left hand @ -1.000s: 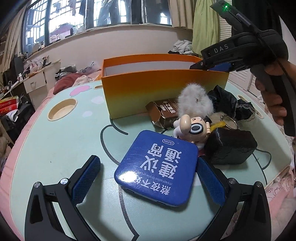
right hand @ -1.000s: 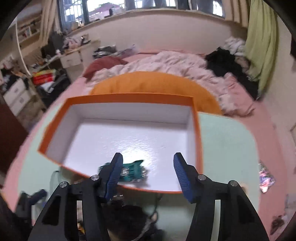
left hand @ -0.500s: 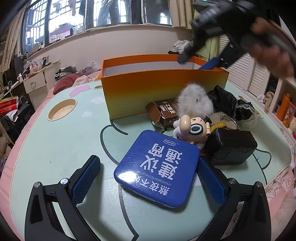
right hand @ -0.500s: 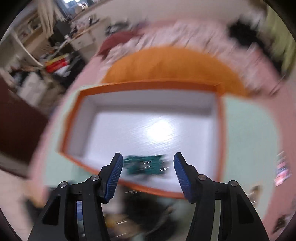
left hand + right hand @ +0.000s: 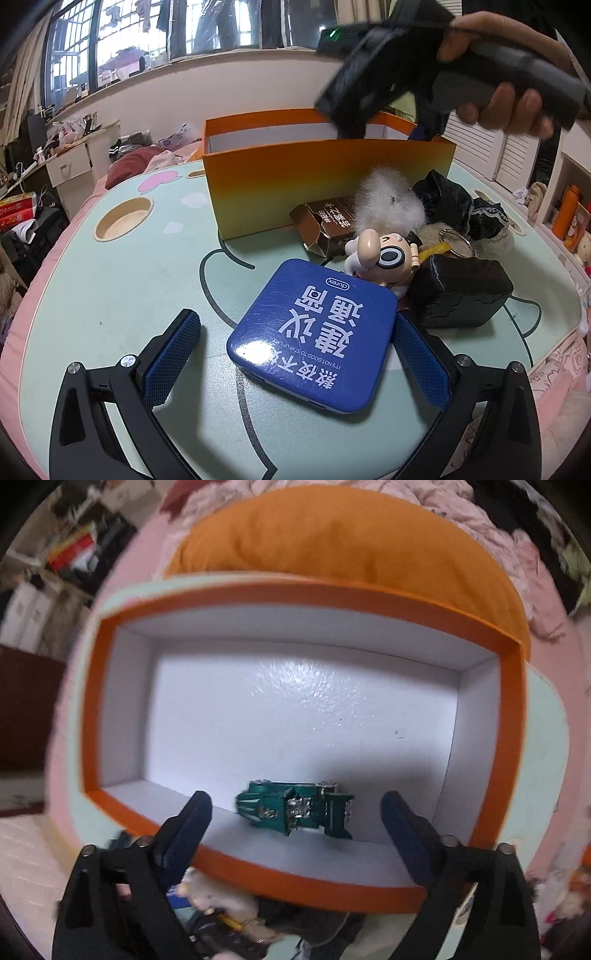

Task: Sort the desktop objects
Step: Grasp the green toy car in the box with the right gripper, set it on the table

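My left gripper (image 5: 295,350) is open around a blue square tin (image 5: 314,334) that lies on the pale green table (image 5: 110,295); its right pad touches the tin's edge. An orange box (image 5: 325,184) with a white inside stands behind. My right gripper (image 5: 295,816) is open and empty above the box (image 5: 506,709), tilted down into it. A green toy car (image 5: 295,808) lies on the box floor by the near wall. In the left wrist view the right gripper (image 5: 391,133) hangs over the box rim.
By the tin lie a small figurine (image 5: 384,254), a white fluffy ball (image 5: 388,203), a brown carton (image 5: 328,225), a black block (image 5: 461,291) and black cloth (image 5: 458,206). A round recess (image 5: 123,218) sits in the table at left. An orange cushion (image 5: 332,539) lies behind the box.
My right gripper has tipped downward and moved lower over the box, still open; the green car lies on the box floor. My left gripper and the tin have not moved.
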`<state>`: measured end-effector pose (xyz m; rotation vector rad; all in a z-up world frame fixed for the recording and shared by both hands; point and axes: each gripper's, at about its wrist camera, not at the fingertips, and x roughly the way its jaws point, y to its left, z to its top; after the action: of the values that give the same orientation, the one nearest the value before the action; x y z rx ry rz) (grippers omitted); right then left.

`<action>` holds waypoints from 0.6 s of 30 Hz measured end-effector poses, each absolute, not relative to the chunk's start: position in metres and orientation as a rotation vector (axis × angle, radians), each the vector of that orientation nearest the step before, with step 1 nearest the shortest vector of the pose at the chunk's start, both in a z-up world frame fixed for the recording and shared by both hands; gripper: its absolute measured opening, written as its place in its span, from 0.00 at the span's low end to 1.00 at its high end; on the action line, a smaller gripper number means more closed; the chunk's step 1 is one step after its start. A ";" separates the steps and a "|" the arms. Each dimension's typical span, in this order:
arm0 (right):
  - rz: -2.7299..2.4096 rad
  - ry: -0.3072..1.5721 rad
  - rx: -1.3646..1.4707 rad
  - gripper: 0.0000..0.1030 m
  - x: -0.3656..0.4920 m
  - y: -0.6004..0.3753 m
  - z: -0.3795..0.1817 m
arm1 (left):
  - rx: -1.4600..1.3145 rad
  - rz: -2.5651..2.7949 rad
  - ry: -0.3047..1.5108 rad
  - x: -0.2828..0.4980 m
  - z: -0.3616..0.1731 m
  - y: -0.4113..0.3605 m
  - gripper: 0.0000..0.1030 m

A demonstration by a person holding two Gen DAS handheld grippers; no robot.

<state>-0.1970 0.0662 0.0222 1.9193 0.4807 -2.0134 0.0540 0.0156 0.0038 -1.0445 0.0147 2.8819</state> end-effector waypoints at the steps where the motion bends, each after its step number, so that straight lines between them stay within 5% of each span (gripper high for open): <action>1: -2.034 0.537 1.918 0.92 -0.197 0.064 0.019 | -1.044 2.882 0.017 0.054 0.004 0.016 1.00; 4: -2.020 0.583 1.922 0.89 -0.195 0.061 0.018 | -1.043 2.879 0.014 0.054 0.004 0.015 1.00; 5: -1.984 0.543 1.928 0.74 -0.195 0.061 0.019 | -1.042 2.879 0.013 0.054 0.004 0.014 1.00; 6: -1.935 0.478 1.952 0.71 -0.194 0.062 0.017 | -1.042 2.879 0.014 0.054 0.004 0.015 1.00; 10: -1.976 0.456 1.897 0.71 -0.195 0.070 0.024 | -1.042 2.880 0.014 0.054 0.004 0.015 1.00; 18: -2.098 0.009 1.525 0.71 -0.186 0.134 0.101 | -1.041 2.878 0.013 0.054 0.005 0.014 1.00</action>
<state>-0.1863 0.1343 0.1009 1.5253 0.0093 -2.0983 0.0544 0.0137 0.0050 -1.0408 0.0128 2.8779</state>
